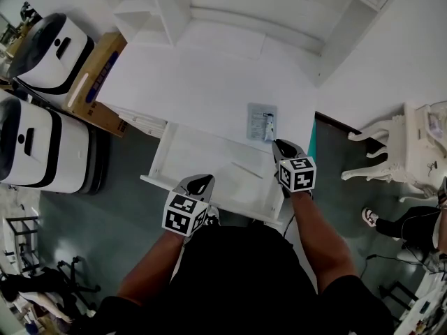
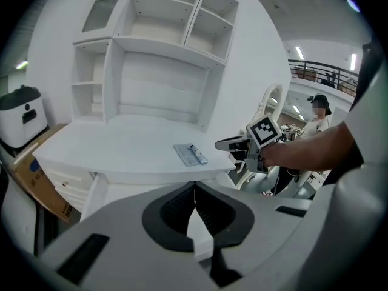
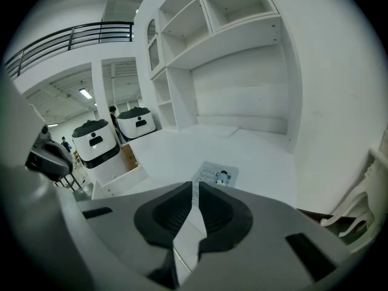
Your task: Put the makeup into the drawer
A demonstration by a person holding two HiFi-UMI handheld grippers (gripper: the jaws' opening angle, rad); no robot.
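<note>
The flat, pale grey-blue rectangular makeup pack is a thin printed card with a small dark item fixed along one long side. It lies face up and flat on the white surface, close to the front edge and toward the front right corner, its long sides running roughly front to back. The shallow white wooden drawer stands pulled out from under that front edge, just below and left of the pack, its pale floor in plain sight.
</note>
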